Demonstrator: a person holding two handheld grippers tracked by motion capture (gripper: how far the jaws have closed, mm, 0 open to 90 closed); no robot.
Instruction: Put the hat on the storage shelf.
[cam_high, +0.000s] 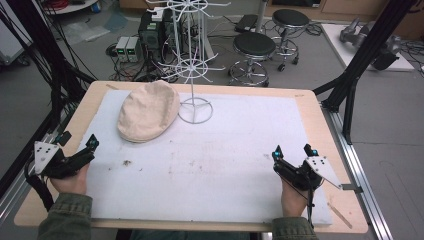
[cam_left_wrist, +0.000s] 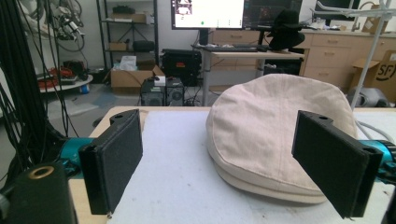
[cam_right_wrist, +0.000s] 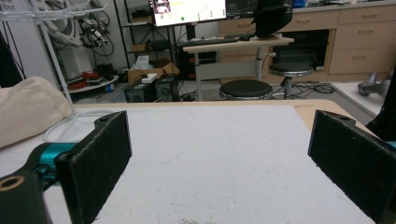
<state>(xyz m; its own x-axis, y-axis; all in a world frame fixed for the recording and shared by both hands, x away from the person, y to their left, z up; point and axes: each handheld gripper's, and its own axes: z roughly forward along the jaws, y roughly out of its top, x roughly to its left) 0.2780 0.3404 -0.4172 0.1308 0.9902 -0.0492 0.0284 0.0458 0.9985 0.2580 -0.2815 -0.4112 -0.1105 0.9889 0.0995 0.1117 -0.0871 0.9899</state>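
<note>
1. The left gripper (cam_high: 77, 144) is held at the near left edge of the white foam-covered worktop (cam_high: 225, 170), its jaws spread wide apart and empty.
2. The cream-coloured cloth flat cap (cam_high: 148, 111) is seen lying crown-up on the worktop, ahead of the left gripper and slightly to its right (in the left gripper view the cap (cam_left_wrist: 275, 135) is framed between the open jaws, apart from both).
3. The white wire display stand (cam_high: 194, 75) is placed just beside the cap's right edge.
4. The right gripper (cam_high: 295, 150) is held well apart at the near right, jaws likewise open and empty; the left gripper is judged the nearer to the cap.
</note>
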